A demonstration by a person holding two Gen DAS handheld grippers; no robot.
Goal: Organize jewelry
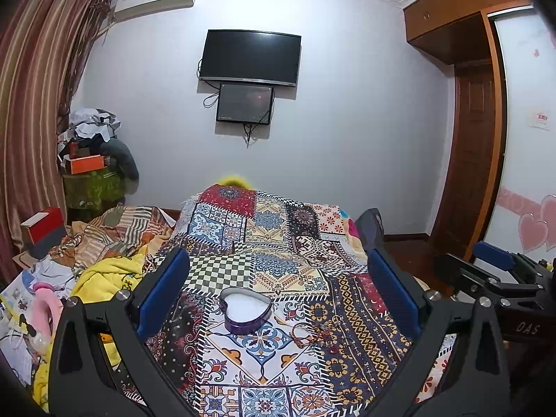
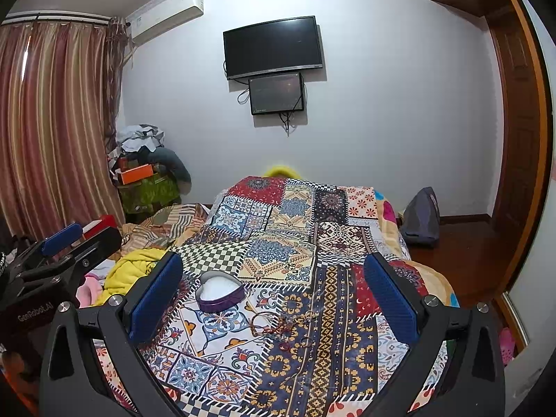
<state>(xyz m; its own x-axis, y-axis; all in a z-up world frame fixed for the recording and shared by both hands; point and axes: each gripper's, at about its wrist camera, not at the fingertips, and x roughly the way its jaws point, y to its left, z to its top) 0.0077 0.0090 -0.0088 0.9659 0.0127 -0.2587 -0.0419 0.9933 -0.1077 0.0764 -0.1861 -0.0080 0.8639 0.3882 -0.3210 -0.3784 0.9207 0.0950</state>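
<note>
Both your tools — left tool point(image 1: 278, 278) and right tool point(image 2: 274, 278) — hang spread wide over the bed's patchwork quilt point(image 2: 295, 253), heart-shaped box point(image 1: 246, 309) beside loose jewelry point(image 2: 285, 326).

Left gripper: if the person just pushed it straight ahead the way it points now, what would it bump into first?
Probably the heart-shaped box: it sits on the patterned bedspread between the open fingers of the left gripper. The gripper's height is unclear, so it might pass above.
</note>
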